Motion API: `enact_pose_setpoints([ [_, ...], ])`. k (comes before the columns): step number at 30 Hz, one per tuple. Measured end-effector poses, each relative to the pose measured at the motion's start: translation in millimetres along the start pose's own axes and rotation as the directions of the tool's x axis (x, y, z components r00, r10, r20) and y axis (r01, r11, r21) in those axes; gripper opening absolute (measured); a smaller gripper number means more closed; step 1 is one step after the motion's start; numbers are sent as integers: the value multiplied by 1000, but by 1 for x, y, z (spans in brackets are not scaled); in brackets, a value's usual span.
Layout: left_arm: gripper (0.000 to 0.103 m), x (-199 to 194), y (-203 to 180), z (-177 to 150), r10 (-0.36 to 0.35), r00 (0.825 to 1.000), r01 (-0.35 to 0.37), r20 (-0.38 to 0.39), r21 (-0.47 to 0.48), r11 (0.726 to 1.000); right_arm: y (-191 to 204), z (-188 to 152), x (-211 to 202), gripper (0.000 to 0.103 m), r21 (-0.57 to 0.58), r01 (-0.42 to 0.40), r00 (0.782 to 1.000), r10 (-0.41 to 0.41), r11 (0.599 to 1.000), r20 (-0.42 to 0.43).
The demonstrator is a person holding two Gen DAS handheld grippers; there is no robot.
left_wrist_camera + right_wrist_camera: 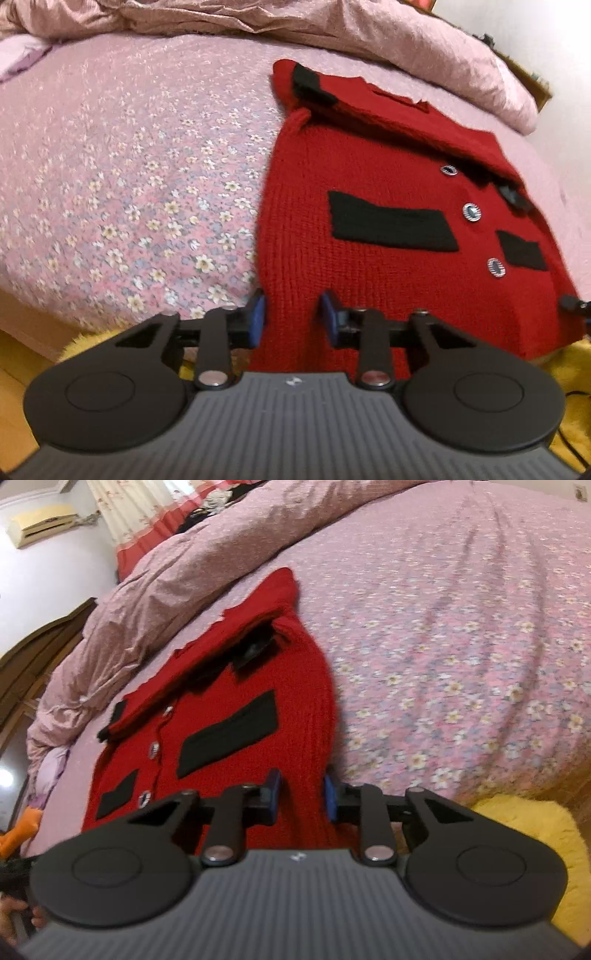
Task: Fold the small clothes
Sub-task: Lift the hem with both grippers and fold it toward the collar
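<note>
A small red knitted cardigan (369, 155) with black pocket patches and silver buttons lies flat on the bed, its sleeves folded in across the chest. Its near hem hangs over the bed's front edge. My left gripper (293, 317) is at the hem's left corner, and the red knit fills the gap between its blue pads (258, 317). In the right wrist view the cardigan (229, 701) stretches away to the upper left. My right gripper (301, 794) is at the hem's right corner with the knit pinched between its pads (328, 797).
A pink floral bedsheet (129, 184) covers the bed. A rumpled pink duvet (332, 29) lies along the far side behind the cardigan. A fluffy yellow rug (524, 830) is on the floor below the bed's edge. A hand (11, 915) shows at the lower left.
</note>
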State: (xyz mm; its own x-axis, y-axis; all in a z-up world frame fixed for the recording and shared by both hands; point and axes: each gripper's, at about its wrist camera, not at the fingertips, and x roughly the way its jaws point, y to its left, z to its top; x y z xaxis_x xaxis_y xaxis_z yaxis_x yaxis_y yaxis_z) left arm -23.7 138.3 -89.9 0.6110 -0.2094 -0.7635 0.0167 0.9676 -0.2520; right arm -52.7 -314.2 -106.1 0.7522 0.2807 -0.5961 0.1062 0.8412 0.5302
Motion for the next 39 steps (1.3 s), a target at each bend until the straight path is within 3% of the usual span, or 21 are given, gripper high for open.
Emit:
enact_pose_setpoints([
  [2,37,3,-3,-2,-1,1000,1,5,4,1000,5,-1,3,26,-8,-25,999,25,1000,-20],
  [5,37,4,-4,-3,-6,1000,6,14,2,1000,12,-4,13,27,-34,2,999,-4,999,-52],
  [12,38,5,2,-5,-28,999,29,33,-20,999,9,-3,15,26,-6,-7,999,7,1000,-52],
  [15,17,1,7,-6,-46,998,49,46,-77,996,10,-2,11,24,-17,-7,999,6,1000,-47],
  [18,14,-5,18,-2,-122,991,130,58,-163,978,11,6,1,19,-28,-34,999,34,999,-6],
  [21,13,-16,19,6,-148,985,161,89,-168,972,11,18,-9,19,-4,-106,993,106,994,40],
  [30,12,-39,16,43,-235,953,273,194,-207,939,11,54,-8,18,88,-274,960,266,958,86],
  [35,12,-47,7,78,-193,948,252,251,-228,940,22,81,-1,18,65,-307,947,298,949,119],
  [39,10,-59,0,112,-182,926,258,331,-204,944,30,105,8,18,64,-336,934,324,940,148],
])
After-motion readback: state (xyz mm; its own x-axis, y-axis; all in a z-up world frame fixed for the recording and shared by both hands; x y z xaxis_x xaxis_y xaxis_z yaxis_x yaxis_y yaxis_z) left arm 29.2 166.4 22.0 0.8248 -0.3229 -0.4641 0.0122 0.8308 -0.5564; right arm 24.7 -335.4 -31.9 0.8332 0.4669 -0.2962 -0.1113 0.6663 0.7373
